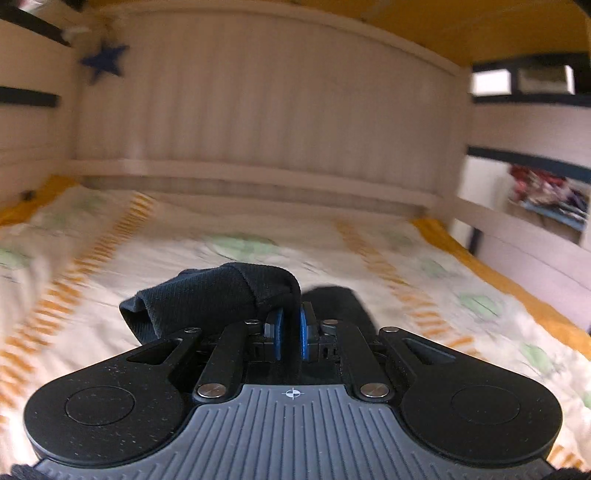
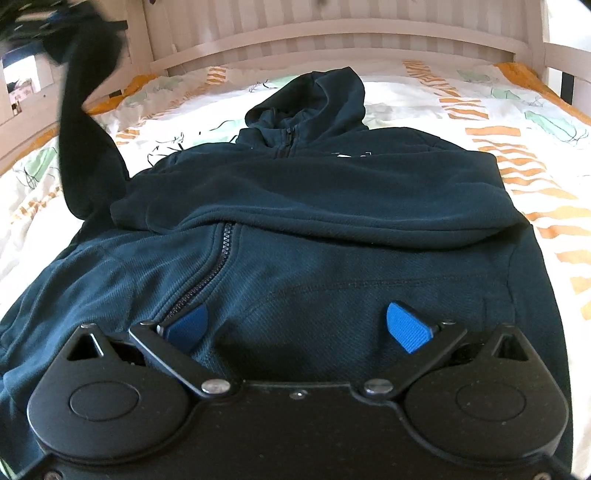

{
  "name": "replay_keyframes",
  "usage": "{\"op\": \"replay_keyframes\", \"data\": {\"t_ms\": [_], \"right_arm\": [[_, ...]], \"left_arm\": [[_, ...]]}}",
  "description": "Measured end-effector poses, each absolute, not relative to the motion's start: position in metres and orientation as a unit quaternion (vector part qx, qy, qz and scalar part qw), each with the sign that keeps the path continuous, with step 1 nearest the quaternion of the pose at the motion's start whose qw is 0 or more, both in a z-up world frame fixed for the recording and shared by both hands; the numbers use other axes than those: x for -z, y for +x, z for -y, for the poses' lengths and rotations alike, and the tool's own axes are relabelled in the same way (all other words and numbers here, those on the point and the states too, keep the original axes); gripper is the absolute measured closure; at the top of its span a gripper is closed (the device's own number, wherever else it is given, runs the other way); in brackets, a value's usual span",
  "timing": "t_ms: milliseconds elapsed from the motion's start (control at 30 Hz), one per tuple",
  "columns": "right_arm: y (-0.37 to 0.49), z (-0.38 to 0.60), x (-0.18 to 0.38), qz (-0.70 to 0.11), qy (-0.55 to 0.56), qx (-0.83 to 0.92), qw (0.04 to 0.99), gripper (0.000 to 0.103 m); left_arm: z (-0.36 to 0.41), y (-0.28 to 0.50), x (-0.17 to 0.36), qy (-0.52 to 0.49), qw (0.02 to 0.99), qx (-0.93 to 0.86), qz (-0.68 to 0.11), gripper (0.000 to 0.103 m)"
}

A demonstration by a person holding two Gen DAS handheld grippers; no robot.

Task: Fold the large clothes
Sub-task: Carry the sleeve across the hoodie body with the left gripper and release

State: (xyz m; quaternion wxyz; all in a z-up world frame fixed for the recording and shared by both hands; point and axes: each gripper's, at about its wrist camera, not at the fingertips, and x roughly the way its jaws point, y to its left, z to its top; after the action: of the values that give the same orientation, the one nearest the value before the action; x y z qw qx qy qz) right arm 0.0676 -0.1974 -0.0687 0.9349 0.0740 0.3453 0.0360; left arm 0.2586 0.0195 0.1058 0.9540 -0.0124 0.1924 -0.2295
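Hoodie (image 2: 295, 206), dark navy with a front zipper (image 2: 207, 273), lies front-up on the bed (image 2: 480, 110), hood (image 2: 317, 96) toward the white headboard (image 2: 295, 33). One sleeve (image 2: 88, 147) rises off the bed at upper left of the right wrist view. Left gripper (image 1: 291, 328) is pressed together, pinching the sleeve cuff (image 1: 207, 299) above the patterned sheet (image 1: 443, 288). Right gripper (image 2: 297, 326) is spread wide, its blue pads (image 2: 406, 326) low over the hoodie's lower front, nothing between them; contact with the cloth cannot be told. Shelf (image 1: 546, 199) at right of the left wrist view holds blurred coloured items.
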Motion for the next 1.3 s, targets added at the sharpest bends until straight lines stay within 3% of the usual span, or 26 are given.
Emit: {"op": "replay_keyframes", "data": {"t_ms": [367,433,467,500,533,600,667,967,1200,1300], "right_arm": [[0.066,0.204,0.069,-0.339,0.091,-0.044,0.935,0.0],[0.065,0.204,0.069,-0.338,0.092,-0.045,0.935,0.0],[0.065,0.204,0.069,-0.338,0.091,-0.045,0.936,0.0],[0.065,0.204,0.069,-0.338,0.091,-0.044,0.936,0.0],[0.065,0.204,0.07,-0.339,0.091,-0.044,0.935,0.0],[0.065,0.204,0.069,-0.339,0.09,-0.044,0.935,0.0],[0.065,0.204,0.07,-0.34,0.09,-0.045,0.935,0.0],[0.069,0.203,0.068,-0.353,0.071,-0.052,0.931,0.0],[0.083,0.203,0.04,-0.33,0.059,-0.044,0.941,0.001],[0.101,0.194,0.024,-0.313,0.041,-0.049,0.948,0.001]], "left_arm": [[0.094,0.274,0.015,-0.004,0.902,0.294,-0.317,0.093],[0.099,0.27,0.027,0.012,0.895,0.295,-0.335,0.081],[0.101,0.269,0.032,0.02,0.89,0.297,-0.346,0.065],[0.102,0.267,0.036,0.024,0.886,0.301,-0.351,0.057],[0.1,0.264,0.037,0.026,0.884,0.306,-0.352,0.055],[0.095,0.251,0.034,0.032,0.882,0.315,-0.349,0.037],[0.088,0.24,0.032,0.04,0.887,0.316,-0.335,0.031],[0.002,0.216,0.032,0.051,0.936,0.172,-0.302,0.026],[-0.064,0.25,0.042,-0.006,0.944,0.055,-0.325,0.025],[-0.079,0.262,0.062,-0.013,0.924,0.03,-0.38,0.024]]}}
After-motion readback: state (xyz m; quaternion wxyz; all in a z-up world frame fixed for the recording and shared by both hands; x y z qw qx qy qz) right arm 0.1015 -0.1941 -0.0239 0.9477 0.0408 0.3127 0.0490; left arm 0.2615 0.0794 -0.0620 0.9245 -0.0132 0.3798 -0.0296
